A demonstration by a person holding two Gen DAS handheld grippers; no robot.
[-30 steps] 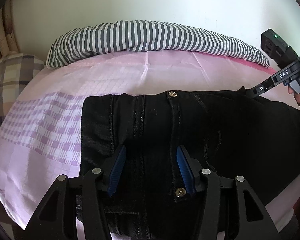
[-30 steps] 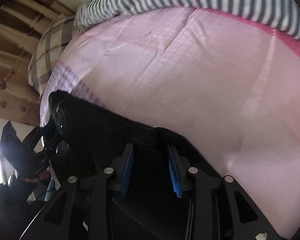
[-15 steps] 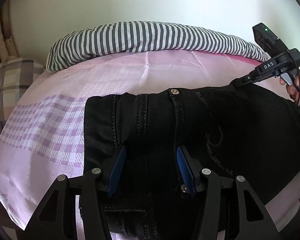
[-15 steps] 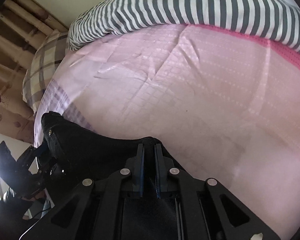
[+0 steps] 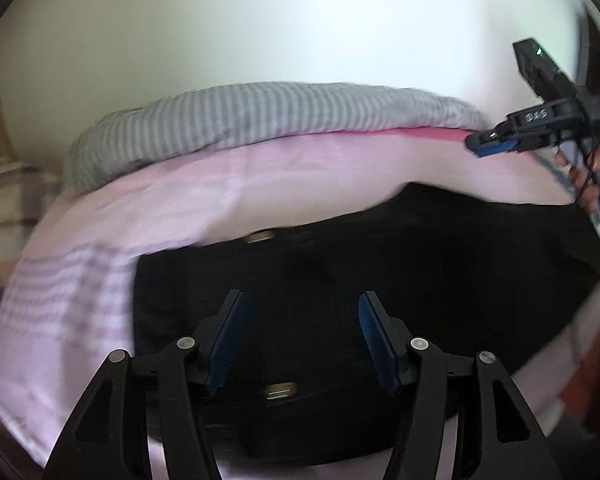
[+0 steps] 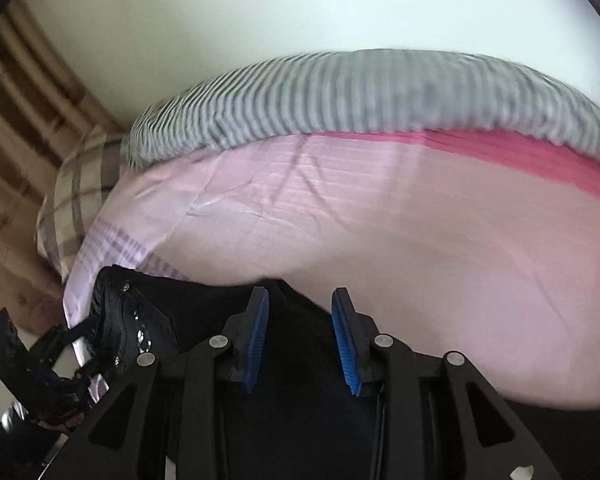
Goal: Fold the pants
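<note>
Black pants lie folded on the near pink sheet, a striped duvet bunched far behind and a plaid pillow left, while left gripper and right gripper spread their jaws above, grasping nothing.

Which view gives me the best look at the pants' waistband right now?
Left wrist: the pants fill the frame, with the waistband button in sight, though blurred. The right wrist view shows only a bunched waist corner at lower left.
</note>
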